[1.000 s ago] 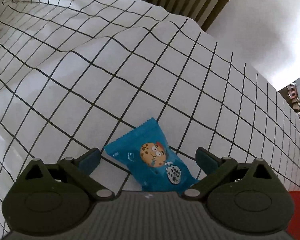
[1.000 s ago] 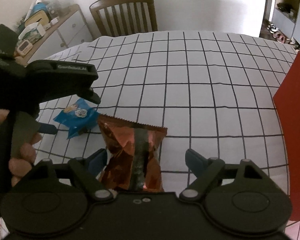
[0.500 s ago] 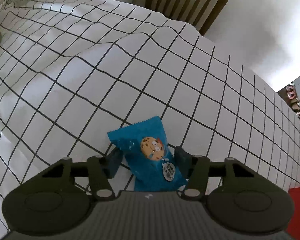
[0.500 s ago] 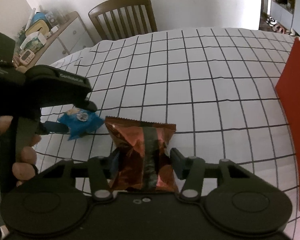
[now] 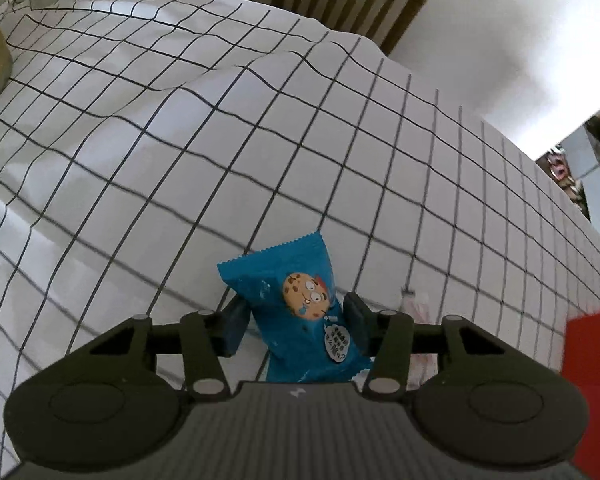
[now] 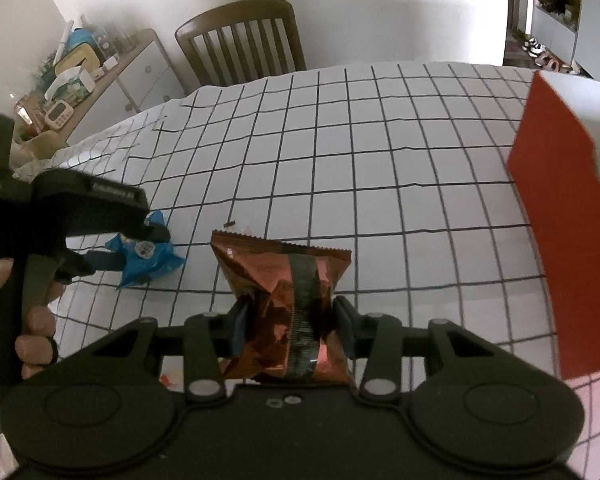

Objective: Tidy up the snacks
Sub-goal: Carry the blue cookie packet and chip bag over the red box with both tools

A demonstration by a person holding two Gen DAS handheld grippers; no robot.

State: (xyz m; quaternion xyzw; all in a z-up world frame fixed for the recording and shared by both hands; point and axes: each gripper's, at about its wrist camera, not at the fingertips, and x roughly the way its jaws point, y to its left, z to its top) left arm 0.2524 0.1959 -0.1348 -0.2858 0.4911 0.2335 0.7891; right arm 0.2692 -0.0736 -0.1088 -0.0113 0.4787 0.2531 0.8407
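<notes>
A blue cookie packet [image 5: 284, 280] sits between the pads of my left gripper [image 5: 296, 316], whose jaws are closing and pinch its sides. The right wrist view shows the same blue packet [image 6: 148, 260] at the left gripper's fingers [image 6: 100, 260], held by a hand. A crinkled red-brown snack bag [image 6: 284, 268] is squeezed at its middle by my right gripper [image 6: 290, 326], whose jaws are also closing. Both packets hang over the white checked tablecloth [image 6: 380, 168]. I cannot tell whether they clear the cloth.
An open red box [image 6: 560, 240] with a white inside stands at the right; its red corner [image 5: 588, 380] shows in the left wrist view. A wooden chair [image 6: 244, 40] stands behind the table, and a cluttered sideboard [image 6: 100, 80] at the back left. A small pinkish wrapper [image 5: 414, 300] lies by the left gripper.
Both grippers have gone from wide open to closed on their packets. Both have shifted toward the red box, which now fills more of the right wrist view.
</notes>
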